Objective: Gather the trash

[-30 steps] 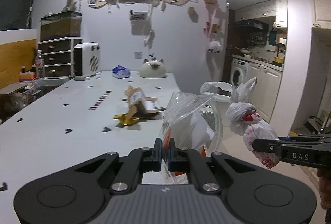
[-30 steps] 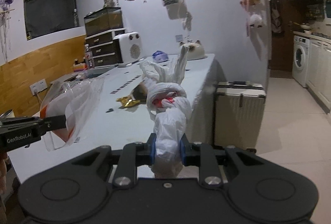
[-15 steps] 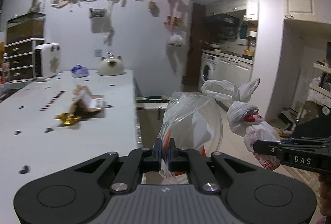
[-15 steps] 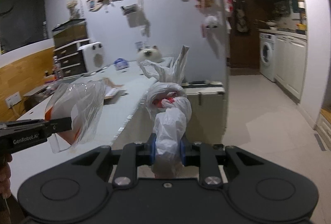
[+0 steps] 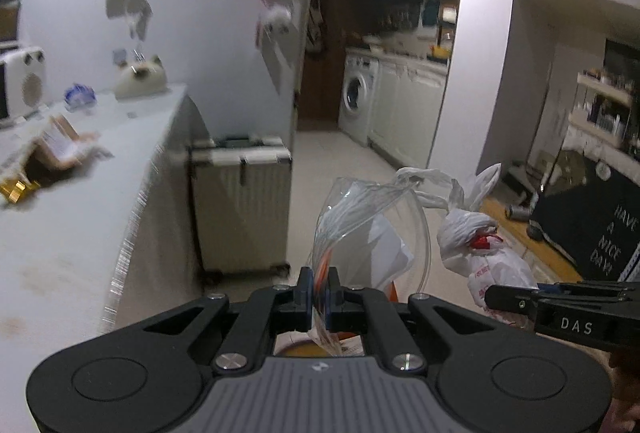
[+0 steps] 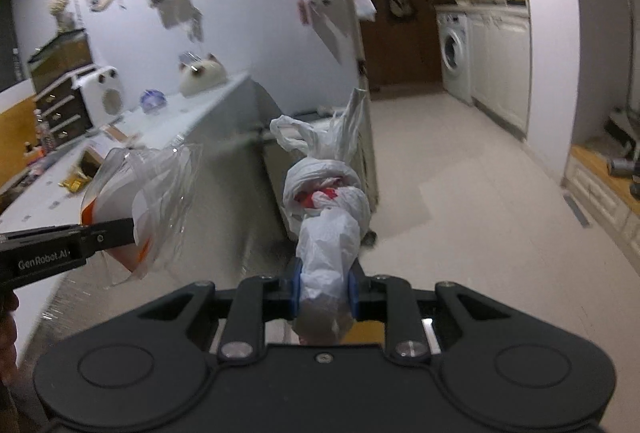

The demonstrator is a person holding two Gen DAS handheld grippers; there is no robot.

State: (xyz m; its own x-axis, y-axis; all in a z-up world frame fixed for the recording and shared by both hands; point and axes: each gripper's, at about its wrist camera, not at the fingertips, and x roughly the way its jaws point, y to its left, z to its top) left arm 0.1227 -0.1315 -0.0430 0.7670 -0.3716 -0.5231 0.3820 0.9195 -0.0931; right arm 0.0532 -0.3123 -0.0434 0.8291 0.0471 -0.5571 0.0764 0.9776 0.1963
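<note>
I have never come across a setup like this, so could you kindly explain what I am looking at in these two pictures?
There is no robot here: a person carries a pair of hand-held tongs in each hand, each with a wide-angle camera looking forward along its fingers. One picture comes from the left tongs, the other from the right tongs. The left tongs are shut on a clear plastic bag with white and orange contents. The right tongs are shut on a knotted white plastic bag showing some red. Both bags hang in the air above the tiled floor. Off to the left is a white table with leftover wrappers, a cat-shaped ornament and a white heater.
</note>
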